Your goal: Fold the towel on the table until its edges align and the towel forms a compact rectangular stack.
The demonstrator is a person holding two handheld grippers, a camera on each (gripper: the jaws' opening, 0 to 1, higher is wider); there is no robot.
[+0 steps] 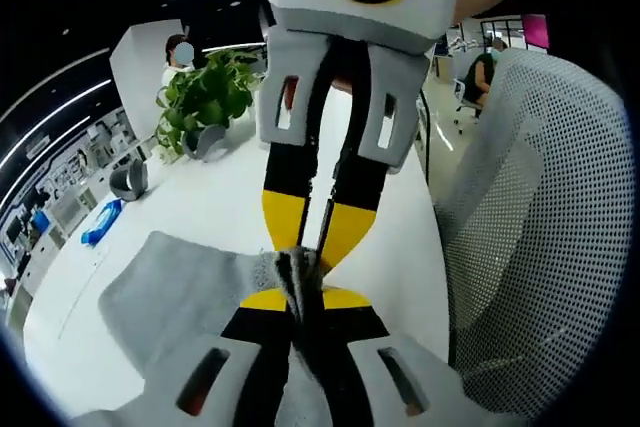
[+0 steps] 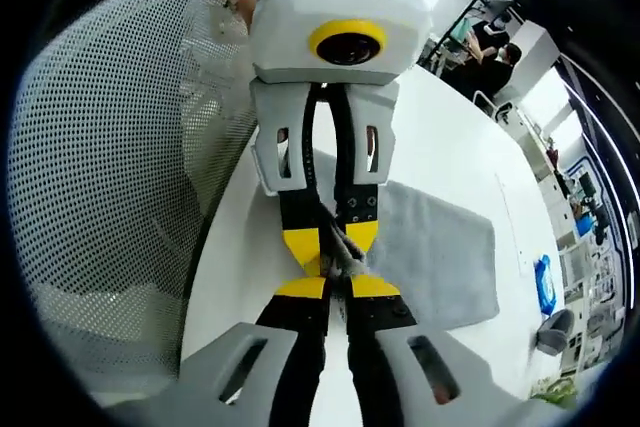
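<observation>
Towel [image 1: 170, 297] grey, lying on white table [image 1: 220, 197], one edge bunched and lifted where both grippers meet tip to tip. Left gripper [image 1: 297, 292]: jaws together, clamped on towel fold. Right gripper [image 2: 338, 282]: jaws closed on same bunched edge. Mesh chair [image 1: 540, 227] just beside table edge; plant [image 1: 205, 97] far side. Step, as you stand: mid-fold, pinched edge raised. Next move likely needs you to carry edge across, match corners, lower flat before releasing.
</observation>
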